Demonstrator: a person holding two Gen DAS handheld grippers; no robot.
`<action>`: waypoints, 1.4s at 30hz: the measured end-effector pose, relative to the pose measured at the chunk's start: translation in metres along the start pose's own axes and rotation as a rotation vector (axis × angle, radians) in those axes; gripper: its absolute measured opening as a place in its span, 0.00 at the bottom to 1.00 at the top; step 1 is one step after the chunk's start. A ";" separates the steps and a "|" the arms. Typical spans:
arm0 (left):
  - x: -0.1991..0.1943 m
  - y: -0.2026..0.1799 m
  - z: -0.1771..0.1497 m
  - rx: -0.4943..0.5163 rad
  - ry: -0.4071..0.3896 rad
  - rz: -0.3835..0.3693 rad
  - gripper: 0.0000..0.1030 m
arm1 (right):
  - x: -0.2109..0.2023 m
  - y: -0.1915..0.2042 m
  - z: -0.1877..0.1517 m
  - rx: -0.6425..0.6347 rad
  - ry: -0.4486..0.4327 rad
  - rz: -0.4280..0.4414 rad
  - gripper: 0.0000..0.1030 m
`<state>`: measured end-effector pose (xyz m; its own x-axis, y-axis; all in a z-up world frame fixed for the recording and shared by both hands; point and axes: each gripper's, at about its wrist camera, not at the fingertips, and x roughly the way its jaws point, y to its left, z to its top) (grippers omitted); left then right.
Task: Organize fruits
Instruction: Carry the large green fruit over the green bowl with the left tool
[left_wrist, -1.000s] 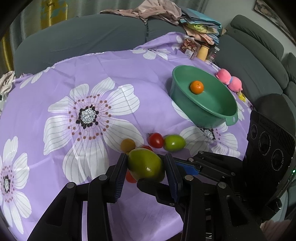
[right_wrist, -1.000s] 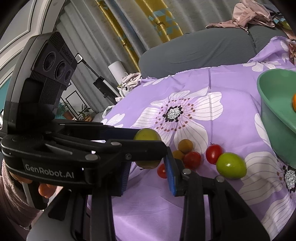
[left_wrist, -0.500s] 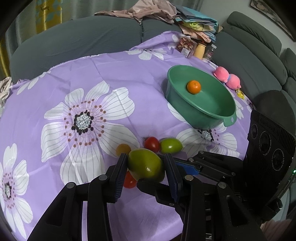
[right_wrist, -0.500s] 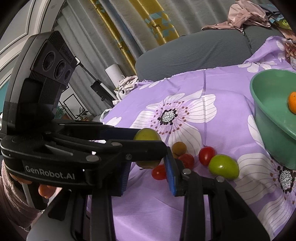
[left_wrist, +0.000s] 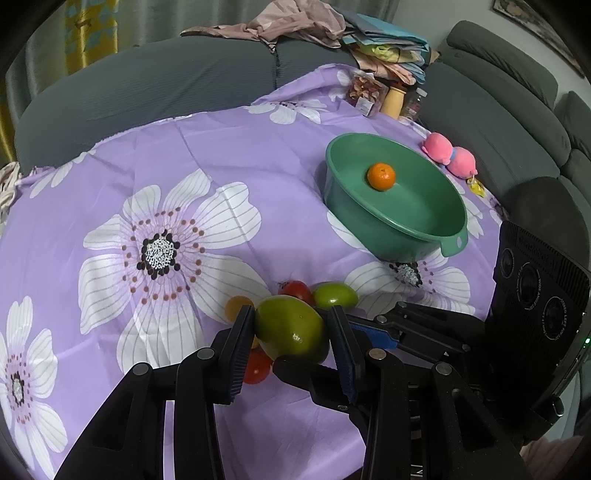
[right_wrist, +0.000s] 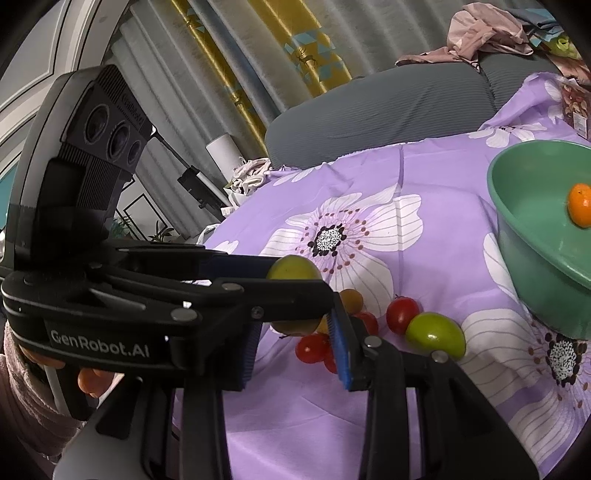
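Sofa (left_wrist: 155, 85): grey, wraps the far side beyond your grippers. Tablecloth (left_wrist: 207, 155): purple with white flowers, under both grippers. Basin (left_wrist: 436, 236): green, ahead and right of your left gripper (left_wrist: 291, 336), one orange (left_wrist: 381, 176) inside. Mango (left_wrist: 290, 328): green, clamped between your left gripper's pads, long axis crosswise between them. Right gripper (right_wrist: 295, 347): nearly closed, empty, tomatoes (right_wrist: 402, 314) just ahead.
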<state>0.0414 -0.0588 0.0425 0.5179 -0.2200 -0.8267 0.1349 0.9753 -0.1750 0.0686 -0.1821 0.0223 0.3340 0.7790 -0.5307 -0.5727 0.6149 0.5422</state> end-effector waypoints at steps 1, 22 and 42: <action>0.000 -0.001 0.000 0.001 0.000 0.001 0.39 | 0.000 0.000 0.000 0.001 -0.001 0.000 0.34; -0.001 -0.005 0.005 0.014 -0.005 -0.002 0.39 | -0.003 -0.003 0.002 0.012 -0.022 -0.002 0.35; -0.002 -0.008 0.005 0.019 -0.008 -0.002 0.39 | -0.007 -0.005 0.005 0.019 -0.040 -0.007 0.35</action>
<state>0.0439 -0.0664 0.0484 0.5241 -0.2217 -0.8223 0.1516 0.9744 -0.1660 0.0726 -0.1902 0.0264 0.3683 0.7787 -0.5080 -0.5559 0.6224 0.5510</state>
